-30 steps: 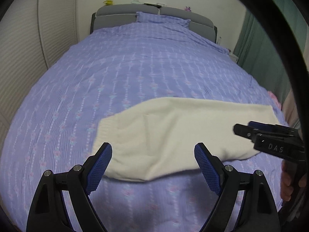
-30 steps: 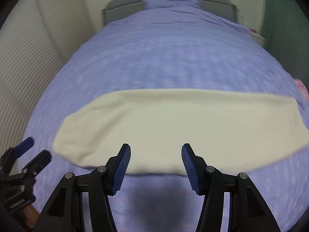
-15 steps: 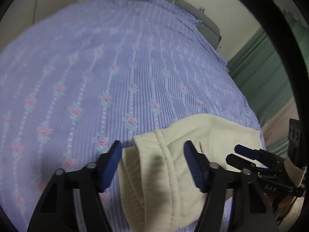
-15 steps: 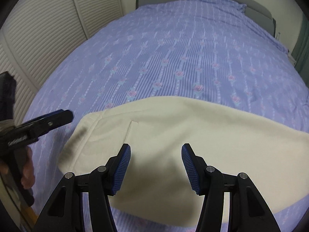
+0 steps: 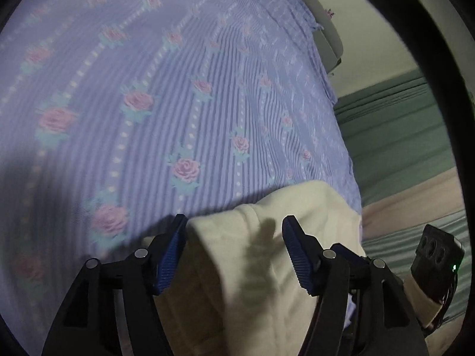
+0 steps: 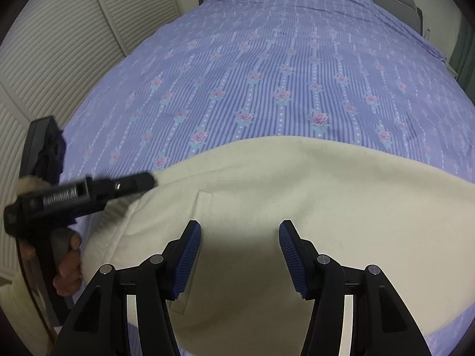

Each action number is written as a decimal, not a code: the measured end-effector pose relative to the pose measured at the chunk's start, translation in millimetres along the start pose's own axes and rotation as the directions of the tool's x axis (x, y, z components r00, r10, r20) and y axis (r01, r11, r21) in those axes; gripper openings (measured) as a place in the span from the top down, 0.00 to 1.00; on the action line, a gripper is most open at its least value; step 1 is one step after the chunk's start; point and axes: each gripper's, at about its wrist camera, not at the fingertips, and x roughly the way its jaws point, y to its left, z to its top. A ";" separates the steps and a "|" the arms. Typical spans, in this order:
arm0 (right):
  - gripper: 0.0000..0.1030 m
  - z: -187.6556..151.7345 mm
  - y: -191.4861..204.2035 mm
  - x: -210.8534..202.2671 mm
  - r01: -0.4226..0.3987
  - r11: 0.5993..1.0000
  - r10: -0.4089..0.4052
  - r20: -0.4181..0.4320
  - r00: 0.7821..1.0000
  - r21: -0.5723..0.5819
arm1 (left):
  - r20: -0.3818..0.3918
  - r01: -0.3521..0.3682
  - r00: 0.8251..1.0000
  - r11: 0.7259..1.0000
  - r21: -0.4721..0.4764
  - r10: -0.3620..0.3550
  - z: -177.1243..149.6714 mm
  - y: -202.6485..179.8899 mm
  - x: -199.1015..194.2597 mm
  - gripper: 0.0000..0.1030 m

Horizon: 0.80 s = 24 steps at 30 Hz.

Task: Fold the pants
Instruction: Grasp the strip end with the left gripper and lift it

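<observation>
At lower centre, left gripper (image 5: 234, 249) jaws, just narrowed, straddle cream pants (image 5: 267, 255) ungripped; right gripper (image 6: 240, 255) open above them. Next: clamp.

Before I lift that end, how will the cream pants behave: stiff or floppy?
Likely floppy: the cream pants already bunch and fold between the left gripper fingers. The thick, fleecy-looking cloth should grip rather than slip. The long unheld length lying on the bedspread will probably drag and sag.

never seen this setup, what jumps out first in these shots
A cream pair of pants lies across the near edge of a bed under a lilac rose-print bedspread. The left tongs straddle its bunched end, jaws just closing, while the right tongs hover open above the middle.
</observation>
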 end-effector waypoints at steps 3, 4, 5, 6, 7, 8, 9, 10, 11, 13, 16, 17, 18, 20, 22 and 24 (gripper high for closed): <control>0.46 -1.8 -0.6 1.8 -0.008 1.000 0.008 -0.012 1.000 0.013 | -0.002 0.000 1.000 1.000 -0.017 0.000 0.7 -2.4 -5.9 0.50; 0.46 -2.5 -0.7 0.5 -0.010 1.000 0.010 -0.010 1.000 0.013 | 0.007 0.012 1.000 1.000 -0.018 -0.012 -2.0 -5.2 -13.0 0.58; 0.46 -2.7 -0.5 -0.7 -0.012 1.000 0.012 -0.007 1.000 0.011 | 0.021 0.056 0.998 0.998 -0.024 -0.056 -6.6 -8.8 -23.7 0.67; 0.46 -3.0 -1.1 -1.1 -0.013 1.000 0.013 -0.006 1.000 0.010 | 0.030 0.103 0.994 0.994 -0.025 -0.102 -10.8 -9.0 -34.0 0.69; 0.46 -4.2 -1.8 -2.9 -0.019 1.000 0.019 -0.005 1.000 0.009 | 0.034 0.158 0.987 0.987 -0.007 -0.157 -20.1 -15.5 -44.7 0.70; 0.46 -5.6 -2.7 -5.0 -0.028 1.000 0.028 -0.002 1.000 0.008 | 0.034 0.190 0.981 0.981 0.027 -0.191 -29.5 -23.1 -52.1 0.70; 0.46 -5.9 -3.6 -6.5 -0.033 0.999 0.033 0.002 0.999 0.008 | 0.017 0.206 0.978 0.977 0.063 -0.207 -38.1 -29.1 -54.2 0.69; 0.46 -7.9 -4.1 -8.4 -0.033 0.999 0.033 0.005 0.999 0.009 | -0.003 0.210 0.978 0.974 0.084 -0.210 -43.6 -33.1 -52.7 0.68; 0.46 -9.3 -4.0 -8.2 -0.028 1.000 0.028 0.001 1.000 0.009 | -0.032 0.215 0.977 0.972 0.095 -0.213 -48.4 -33.0 -46.8 0.64; 0.46 -11.8 -3.3 -5.7 -0.028 1.000 0.028 -0.010 1.000 0.013 | -0.056 0.193 0.980 0.979 0.063 -0.189 -48.6 -25.0 -34.1 0.58; 0.46 -15.1 -0.6 -1.6 -0.020 1.000 0.020 -0.030 0.999 0.009 | -0.025 0.147 0.989 0.989 -0.001 -0.147 -42.4 -7.3 -22.6 0.59; 0.46 -16.3 0.3 -1.5 -0.017 1.000 0.017 -0.031 0.999 0.004 | -0.001 0.113 0.994 0.993 -0.012 -0.113 -39.0 -3.4 -21.9 0.57; 0.46 -16.8 1.2 -0.8 -0.013 1.000 0.013 -0.034 0.999 -0.002 | -0.002 0.072 0.997 0.997 -0.018 -0.072 -37.2 -1.4 -19.9 0.57; 0.46 -17.6 3.6 0.7 -0.009 1.000 0.008 -0.040 0.999 -0.013 | -0.011 0.022 1.000 1.000 -0.017 -0.022 -38.6 -5.6 -15.1 0.70; 0.46 -18.8 4.3 0.3 -0.007 1.000 0.007 -0.042 0.999 -0.018 | -0.002 -0.054 0.999 0.997 0.050 0.054 -42.7 -24.5 -19.9 0.85; 0.46 -18.7 5.1 -5.1 -0.017 1.000 0.016 -0.039 0.999 -0.019 | 0.050 -0.070 0.996 0.995 0.068 0.067 -49.1 -42.4 -41.7 0.87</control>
